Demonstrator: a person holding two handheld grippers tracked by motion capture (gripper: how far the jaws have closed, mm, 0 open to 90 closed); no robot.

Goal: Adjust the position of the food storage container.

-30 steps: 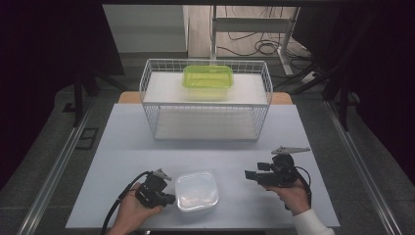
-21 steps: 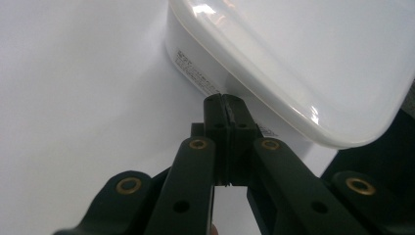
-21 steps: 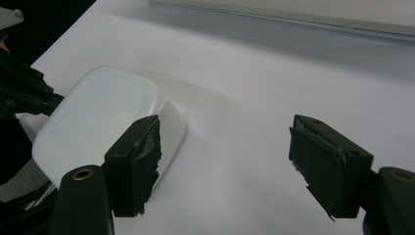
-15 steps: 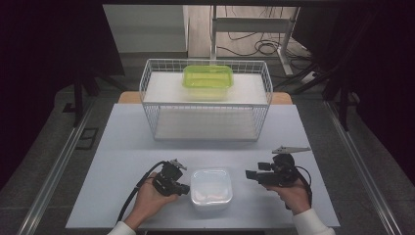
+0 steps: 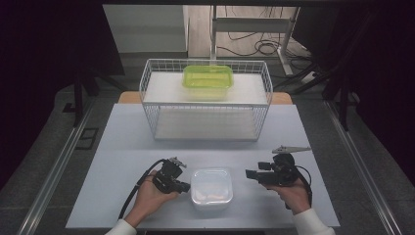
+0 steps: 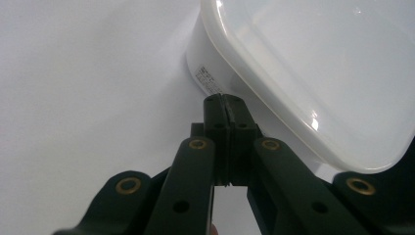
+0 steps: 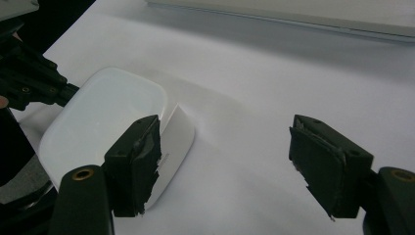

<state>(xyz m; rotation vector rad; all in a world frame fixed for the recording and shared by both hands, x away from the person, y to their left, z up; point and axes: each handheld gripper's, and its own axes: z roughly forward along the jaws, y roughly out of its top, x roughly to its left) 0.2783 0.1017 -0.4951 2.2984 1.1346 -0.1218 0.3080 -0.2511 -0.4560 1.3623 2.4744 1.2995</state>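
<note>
A white lidded plastic container [image 5: 211,188] sits on the white table near its front edge. My left gripper [image 5: 185,186] is shut with nothing in it. Its closed tips [image 6: 225,101] rest against the container's [image 6: 303,73] left wall, just below the lid rim. My right gripper [image 5: 251,174] hovers to the right of the container and points left at it. Its jaws stand wide open and apart from it. In the right gripper view the container [image 7: 107,122] lies behind the left pad [image 7: 139,156] of the right gripper [image 7: 225,156]. The left gripper [image 7: 34,83] shows at that view's left edge.
A white wire basket [image 5: 205,105] stands at the back of the table, with a green lidded container [image 5: 208,81] on its upper level. The table top [image 5: 122,147] between the basket and the hands is bare. Dark floor and cables lie beyond.
My left gripper slid to the right and pushed the white container right with it, then stopped. The right gripper has stayed where it was.
</note>
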